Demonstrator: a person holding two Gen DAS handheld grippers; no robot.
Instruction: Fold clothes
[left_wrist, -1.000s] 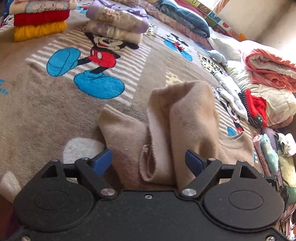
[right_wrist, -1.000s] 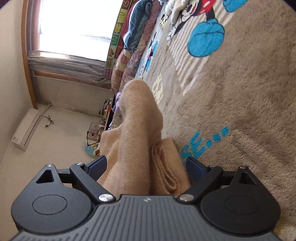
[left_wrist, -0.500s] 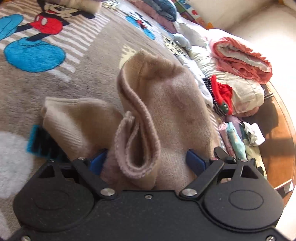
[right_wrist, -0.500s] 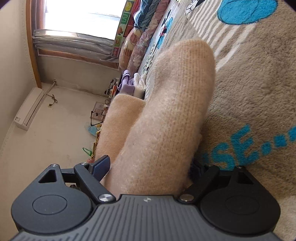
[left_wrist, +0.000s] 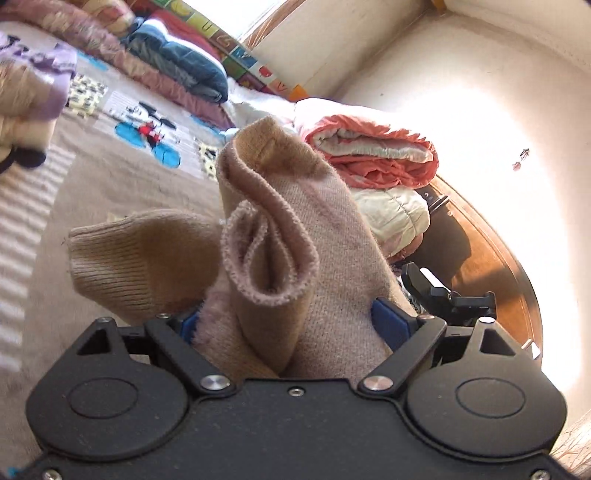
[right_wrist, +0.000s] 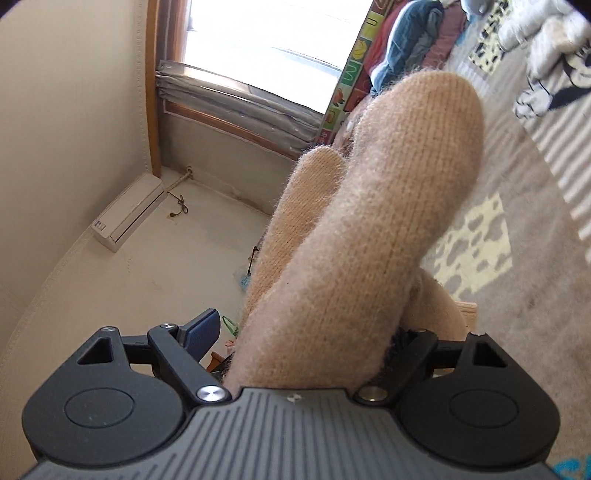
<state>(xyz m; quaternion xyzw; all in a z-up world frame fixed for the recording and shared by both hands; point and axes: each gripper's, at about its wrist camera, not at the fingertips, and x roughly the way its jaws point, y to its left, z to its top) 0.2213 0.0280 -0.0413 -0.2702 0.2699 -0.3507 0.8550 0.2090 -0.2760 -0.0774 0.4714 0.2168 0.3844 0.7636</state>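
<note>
With both held above the Mickey Mouse blanket (left_wrist: 122, 177), left gripper (left_wrist: 295, 325) and right gripper (right_wrist: 310, 343) each clamp bunched folds of the tan knit sweater (left_wrist: 314, 236).

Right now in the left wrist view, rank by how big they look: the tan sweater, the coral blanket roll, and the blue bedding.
1. tan sweater, though it sits right at the lens, held in the left gripper.
2. coral blanket roll.
3. blue bedding, farthest back, so true size is unsure.
</note>
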